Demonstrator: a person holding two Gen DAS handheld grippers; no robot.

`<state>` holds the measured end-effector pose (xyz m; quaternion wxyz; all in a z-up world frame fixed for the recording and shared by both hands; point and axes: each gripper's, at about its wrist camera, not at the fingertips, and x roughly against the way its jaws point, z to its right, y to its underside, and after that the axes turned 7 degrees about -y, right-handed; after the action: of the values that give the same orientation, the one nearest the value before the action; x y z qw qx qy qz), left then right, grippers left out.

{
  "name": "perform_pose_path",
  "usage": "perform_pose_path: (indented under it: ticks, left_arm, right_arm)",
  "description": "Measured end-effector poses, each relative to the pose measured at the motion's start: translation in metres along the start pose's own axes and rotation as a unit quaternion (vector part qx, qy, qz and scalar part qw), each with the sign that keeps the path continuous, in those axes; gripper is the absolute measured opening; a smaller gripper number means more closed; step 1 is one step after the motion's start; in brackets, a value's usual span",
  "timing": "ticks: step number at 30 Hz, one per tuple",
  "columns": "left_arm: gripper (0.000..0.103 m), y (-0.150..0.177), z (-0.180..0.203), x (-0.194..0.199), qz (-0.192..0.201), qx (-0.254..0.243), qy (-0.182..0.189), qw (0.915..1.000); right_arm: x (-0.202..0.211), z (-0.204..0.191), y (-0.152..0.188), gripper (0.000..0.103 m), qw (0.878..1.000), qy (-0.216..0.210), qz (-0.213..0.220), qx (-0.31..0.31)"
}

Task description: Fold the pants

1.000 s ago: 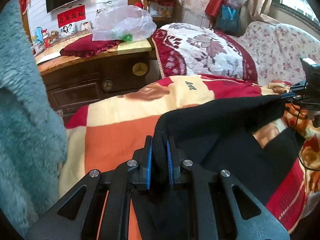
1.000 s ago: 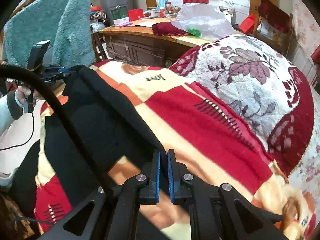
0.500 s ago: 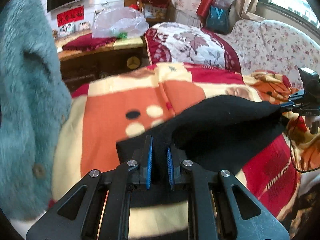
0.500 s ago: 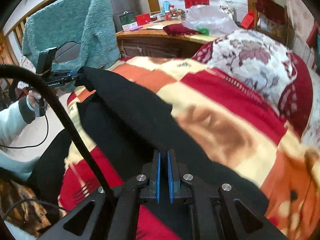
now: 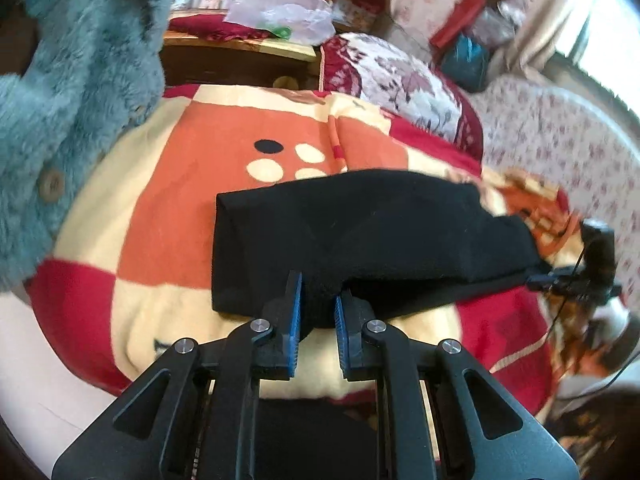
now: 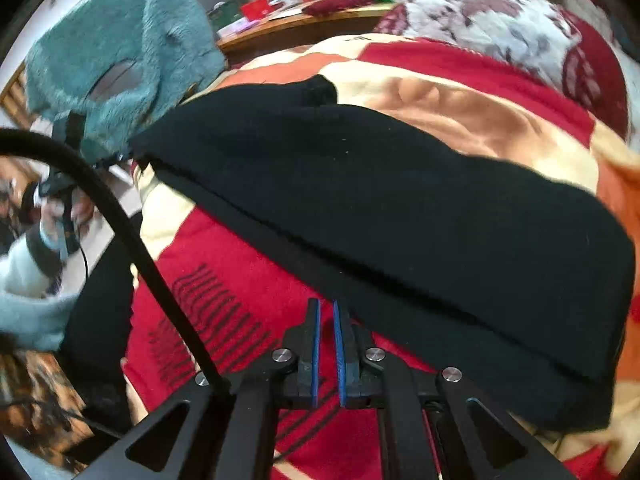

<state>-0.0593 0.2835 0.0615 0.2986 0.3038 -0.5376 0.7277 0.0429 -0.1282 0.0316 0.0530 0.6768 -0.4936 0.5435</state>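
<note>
The black pants (image 5: 360, 232) lie folded across a red, orange and cream blanket (image 5: 168, 216) on the bed. My left gripper (image 5: 319, 294) is shut on the near edge of the pants' top layer. In the right wrist view the pants (image 6: 400, 208) stretch across the blanket (image 6: 460, 112). My right gripper (image 6: 325, 312) has its jaws nearly together, with a thin gap; the pants' edge runs just past its tips and I see no cloth between them. The right gripper also shows in the left wrist view (image 5: 560, 280) at the pants' far end.
A teal fluffy coat (image 5: 68, 92) hangs at the left. A wooden cabinet (image 5: 240, 60) with a plastic bag (image 5: 280, 12) stands behind the bed. A floral quilt (image 5: 400, 80) and a sofa (image 5: 560, 136) lie beyond. A black cable (image 6: 132, 240) crosses the right wrist view.
Both grippers carried the pants' top layer over and down toward the near edge of the bed. The fold now lies flat on the blanket. The right gripper's jaws have parted slightly.
</note>
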Motion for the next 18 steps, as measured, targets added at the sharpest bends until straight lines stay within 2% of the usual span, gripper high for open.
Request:
perform_pose_path:
  ticks: [4, 6, 8, 11, 13, 17, 18]
  left_arm:
    - [0.024, 0.001, -0.003, 0.009, 0.008, 0.035, -0.004, 0.9993]
    - [0.031, 0.004, -0.011, 0.015, 0.013, 0.068, 0.003, 0.9976]
    - [0.043, 0.007, -0.019, 0.021, 0.017, 0.100, 0.010, 0.9948]
    - [0.053, 0.012, -0.025, 0.031, 0.016, 0.143, 0.029, 0.9892]
    - [0.055, 0.013, -0.026, 0.033, 0.018, 0.163, 0.036, 0.9859]
    - [0.062, 0.019, -0.030, 0.032, 0.017, 0.246, 0.088, 0.9651]
    - [0.062, 0.019, -0.028, 0.031, 0.016, 0.252, 0.092, 0.9632]
  right_arm:
    - [0.013, -0.005, -0.005, 0.009, 0.998, -0.027, 0.049, -0.031]
    - [0.015, -0.002, -0.002, 0.018, 0.995, -0.036, 0.072, -0.063]
    - [0.015, 0.004, 0.002, 0.023, 0.991, -0.046, 0.083, -0.097]
    - [0.015, 0.012, 0.008, 0.023, 0.982, -0.066, 0.098, -0.145]
    - [0.015, 0.013, 0.008, 0.025, 0.978, -0.078, 0.109, -0.159]
    - [0.009, -0.012, -0.017, 0.029, 0.983, -0.093, 0.099, -0.123]
    - [0.006, -0.025, -0.031, 0.031, 0.985, -0.100, 0.097, -0.101]
